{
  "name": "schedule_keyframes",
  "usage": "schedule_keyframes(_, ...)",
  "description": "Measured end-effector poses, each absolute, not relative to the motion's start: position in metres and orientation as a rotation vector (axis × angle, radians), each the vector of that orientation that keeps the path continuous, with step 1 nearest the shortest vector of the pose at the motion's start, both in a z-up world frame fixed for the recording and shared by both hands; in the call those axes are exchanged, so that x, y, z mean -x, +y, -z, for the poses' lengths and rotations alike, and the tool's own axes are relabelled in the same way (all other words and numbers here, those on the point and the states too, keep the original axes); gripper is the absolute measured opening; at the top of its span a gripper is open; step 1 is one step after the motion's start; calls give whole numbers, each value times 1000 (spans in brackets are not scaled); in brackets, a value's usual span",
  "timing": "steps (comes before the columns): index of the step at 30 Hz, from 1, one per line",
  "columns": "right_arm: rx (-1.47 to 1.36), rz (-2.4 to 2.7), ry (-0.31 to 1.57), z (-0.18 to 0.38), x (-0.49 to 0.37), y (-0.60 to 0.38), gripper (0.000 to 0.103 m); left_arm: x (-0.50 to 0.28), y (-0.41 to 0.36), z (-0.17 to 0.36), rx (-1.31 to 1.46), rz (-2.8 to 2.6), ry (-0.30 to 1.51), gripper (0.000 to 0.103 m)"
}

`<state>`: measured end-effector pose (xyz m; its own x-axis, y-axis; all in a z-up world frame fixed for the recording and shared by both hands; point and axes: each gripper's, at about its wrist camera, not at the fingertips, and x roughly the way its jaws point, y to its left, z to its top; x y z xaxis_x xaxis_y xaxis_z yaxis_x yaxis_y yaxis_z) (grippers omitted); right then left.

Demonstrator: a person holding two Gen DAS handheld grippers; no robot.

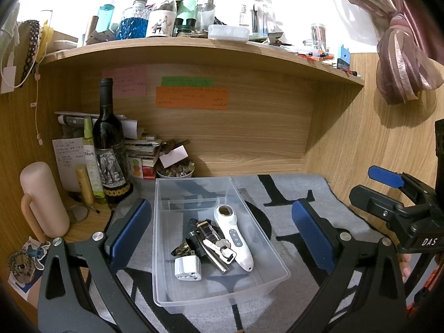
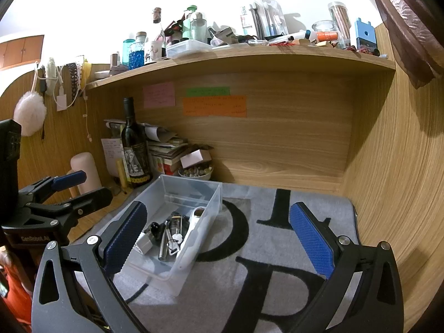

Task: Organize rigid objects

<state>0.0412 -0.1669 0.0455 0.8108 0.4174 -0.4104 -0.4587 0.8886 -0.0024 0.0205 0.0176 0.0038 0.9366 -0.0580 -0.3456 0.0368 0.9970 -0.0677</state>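
Clear plastic is showing everything inside the storage bin (image 1: 222,283) in the left wrist view, yet the dark clutter at its middle is staying hard to sort out: a white handheld device (image 1: 234,237), a bunch of keys (image 1: 219,245) and a white adapter (image 1: 188,269) are readable, the rest is not. The bin is sitting on the grey lettered mat (image 1: 291,202) toward the desk's left edge. The left gripper (image 1: 222,236) is hovering with its jaws spread wide on either side of the bin, holding nothing. A wine bottle (image 1: 108,149) is standing near the back left corner, beside a pink flask (image 1: 44,199).

In the right wrist view, the right gripper (image 2: 219,238) is hanging with its pads wide apart and empty; its left pad is covering the bin's (image 2: 191,252) near left corner. The left gripper (image 2: 70,187) is cut off at the left border. The shelf (image 2: 249,61) above is crowded with bottles too small to tell apart.
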Motion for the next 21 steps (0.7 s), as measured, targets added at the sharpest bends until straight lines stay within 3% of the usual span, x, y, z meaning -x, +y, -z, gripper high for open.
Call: schedule_keyframes(21,118,-477,416,-44,-40,-164,103,-21,15,-3,53,59,369,103)
